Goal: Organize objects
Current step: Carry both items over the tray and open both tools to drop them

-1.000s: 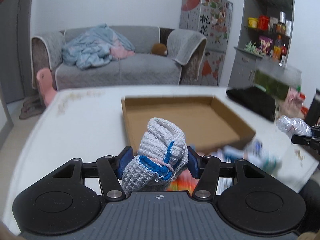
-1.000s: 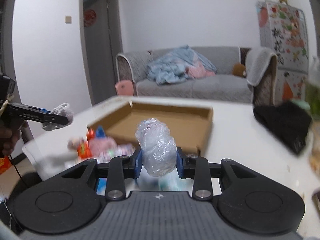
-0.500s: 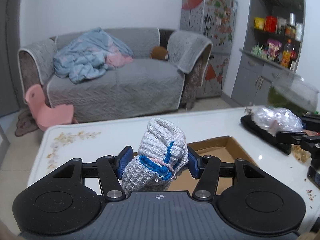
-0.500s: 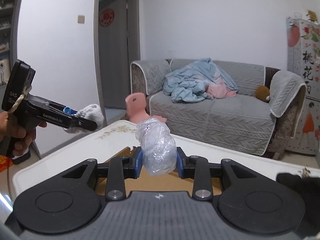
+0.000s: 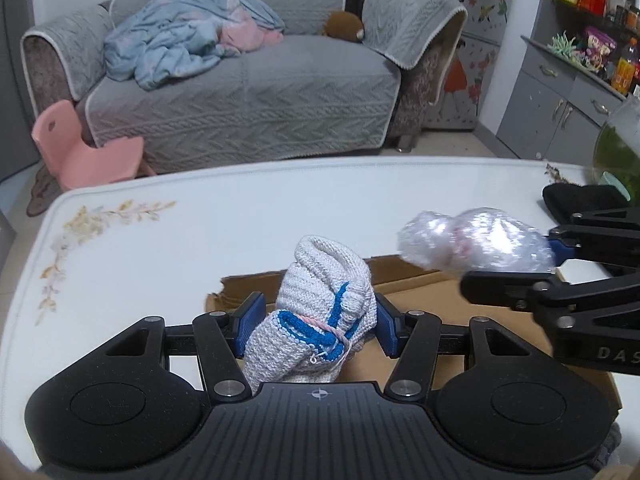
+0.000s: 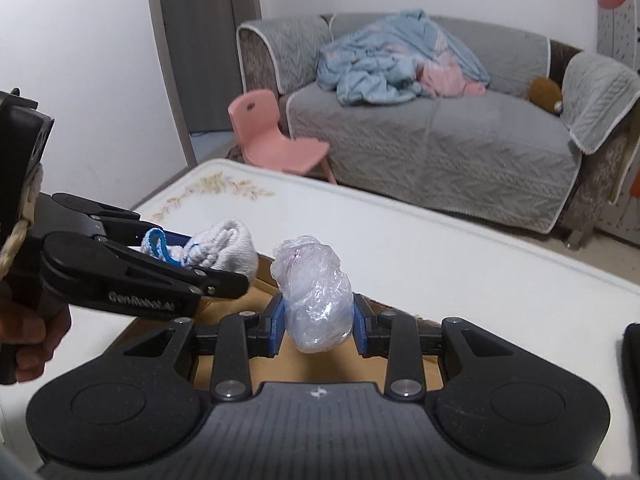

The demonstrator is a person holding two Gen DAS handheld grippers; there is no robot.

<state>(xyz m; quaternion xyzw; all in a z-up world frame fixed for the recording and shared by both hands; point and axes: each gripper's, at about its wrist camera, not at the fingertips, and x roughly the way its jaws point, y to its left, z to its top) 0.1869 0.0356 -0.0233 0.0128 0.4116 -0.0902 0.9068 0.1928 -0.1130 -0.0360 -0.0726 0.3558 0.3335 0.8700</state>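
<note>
My left gripper is shut on a rolled grey knitted glove with blue trim, held above the near left part of a shallow cardboard box. My right gripper is shut on a crumpled clear plastic bag, also above the box. In the left wrist view the bag hangs to the right of the glove. In the right wrist view the glove sits just left of the bag.
The box lies on a white table with a floral print at its far left. A black cloth lies at the table's right. A pink child's chair and a grey sofa stand beyond the table.
Both grippers have moved forward and down over the cardboard box and come closer together, each still holding its object. The clutter at the table's near edge has left view.
</note>
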